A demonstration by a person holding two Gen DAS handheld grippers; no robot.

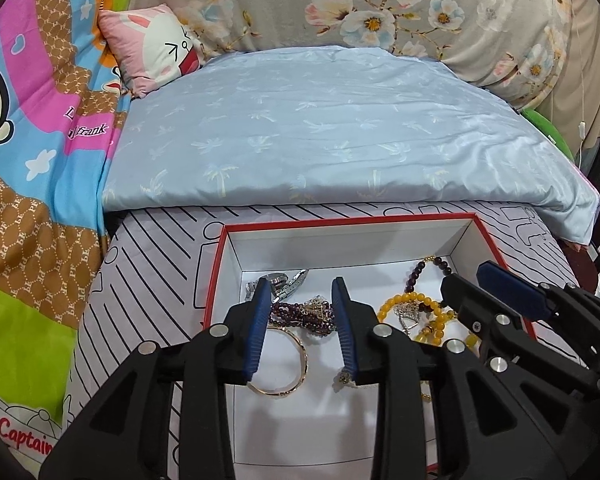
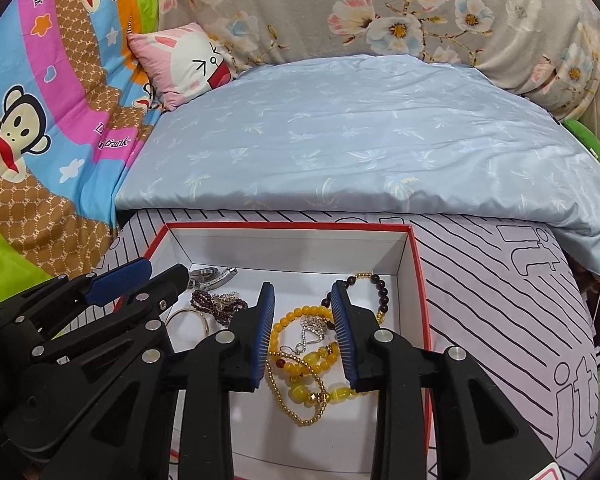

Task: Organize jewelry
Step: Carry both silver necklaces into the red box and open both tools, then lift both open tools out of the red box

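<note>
A red-rimmed white box on the striped sheet holds jewelry. On its left side lie a silver watch, a dark purple bead bracelet and a gold bangle. On its right side lie a yellow bead bracelet, a silver pendant, a gold bead chain and a dark bead bracelet. My left gripper is open over the purple beads and bangle. My right gripper is open over the yellow beads.
A light blue pillow lies just behind the box. A pink rabbit cushion and a floral quilt are further back. A cartoon monkey blanket covers the left.
</note>
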